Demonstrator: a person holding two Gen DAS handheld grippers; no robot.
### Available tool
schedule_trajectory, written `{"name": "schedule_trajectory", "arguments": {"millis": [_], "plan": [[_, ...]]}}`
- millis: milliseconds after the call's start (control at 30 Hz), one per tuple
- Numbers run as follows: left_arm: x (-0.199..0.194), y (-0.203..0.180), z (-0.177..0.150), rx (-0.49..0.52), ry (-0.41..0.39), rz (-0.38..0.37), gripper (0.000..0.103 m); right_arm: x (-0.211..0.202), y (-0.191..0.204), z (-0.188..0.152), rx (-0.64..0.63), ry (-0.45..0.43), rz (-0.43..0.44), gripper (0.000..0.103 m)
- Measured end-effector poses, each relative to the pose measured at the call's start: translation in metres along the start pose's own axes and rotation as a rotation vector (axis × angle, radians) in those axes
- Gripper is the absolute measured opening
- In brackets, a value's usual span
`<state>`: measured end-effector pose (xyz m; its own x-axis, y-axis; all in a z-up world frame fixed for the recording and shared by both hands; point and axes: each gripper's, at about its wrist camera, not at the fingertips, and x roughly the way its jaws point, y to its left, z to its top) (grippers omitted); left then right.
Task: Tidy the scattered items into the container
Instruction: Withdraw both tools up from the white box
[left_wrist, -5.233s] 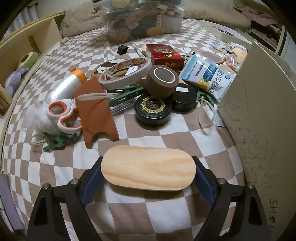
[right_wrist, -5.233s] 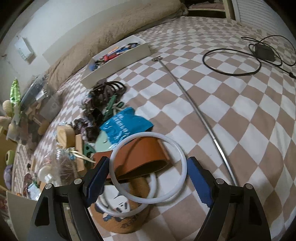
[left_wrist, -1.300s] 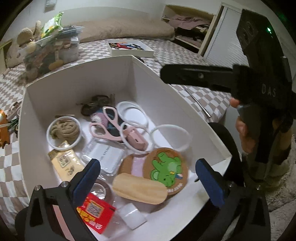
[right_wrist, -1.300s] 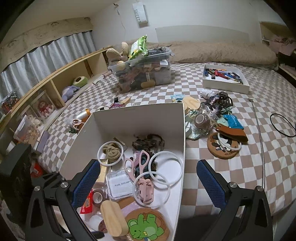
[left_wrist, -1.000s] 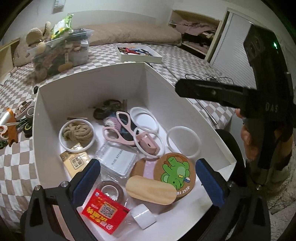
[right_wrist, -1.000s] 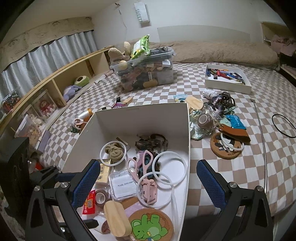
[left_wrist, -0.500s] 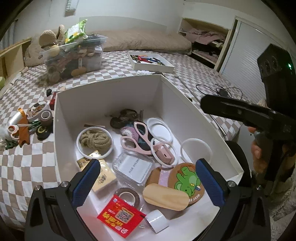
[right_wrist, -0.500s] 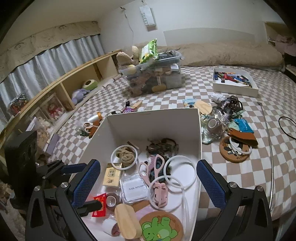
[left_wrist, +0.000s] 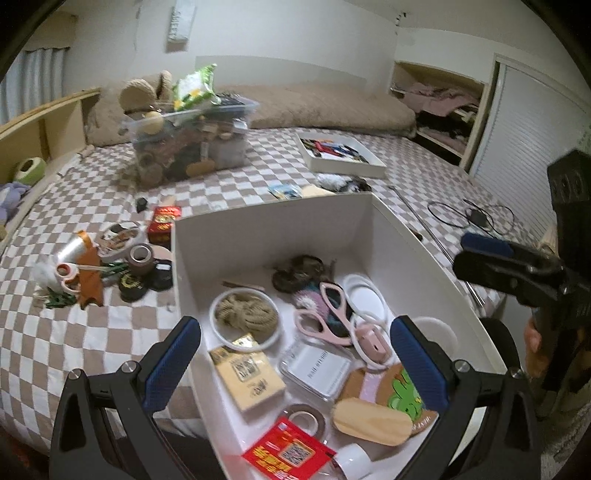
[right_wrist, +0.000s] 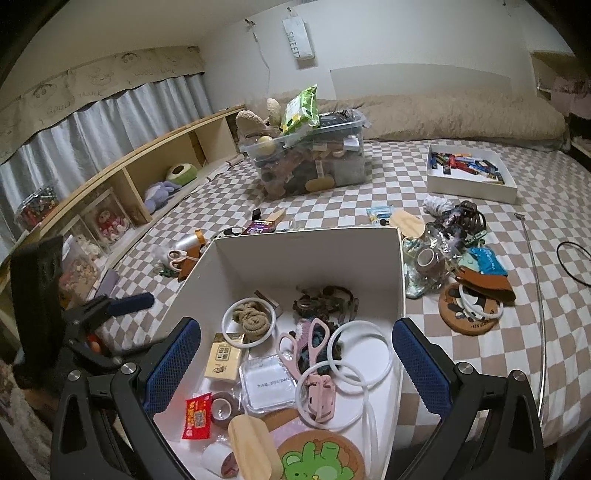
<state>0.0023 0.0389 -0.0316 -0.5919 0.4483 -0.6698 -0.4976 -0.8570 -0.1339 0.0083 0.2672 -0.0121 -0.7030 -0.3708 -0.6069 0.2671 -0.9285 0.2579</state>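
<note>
Both the left gripper (left_wrist: 295, 360) and the right gripper (right_wrist: 295, 360) are held wide and empty above the white container (right_wrist: 400, 280), which fills the lower centre of both views (already well stocked). A fresh pick seems called for. Scattered items are seen at centre left of the left view, a tape roll (left_wrist: 141, 254) among them, and at right of the right view, around a round coaster (right_wrist: 469, 308). The container's wall stands between.

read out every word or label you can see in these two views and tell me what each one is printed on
"SWEET": white hanging pouch on the wall.
"NAIL STUDIO": clear plastic case in the white box; the last letters are blurred.
Yellow packet, red packet, green bear coaster, round cork coaster: print too small or blurred to read.
</note>
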Motion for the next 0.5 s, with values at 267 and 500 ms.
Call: {"name": "schedule_trajectory", "arguments": {"millis": [267,500], "plan": [[-0.006,0.014,0.010,-0.035,-0.044,0.031,0.103,0.004,-0.001,0.003,-0.007,-0.011,-0.023,0.103],[-0.008,0.023,0.016,-0.054,-0.075,0.082,0.103,0.008,0.001,0.005,-0.027,-0.018,-0.061,0.103]]}}
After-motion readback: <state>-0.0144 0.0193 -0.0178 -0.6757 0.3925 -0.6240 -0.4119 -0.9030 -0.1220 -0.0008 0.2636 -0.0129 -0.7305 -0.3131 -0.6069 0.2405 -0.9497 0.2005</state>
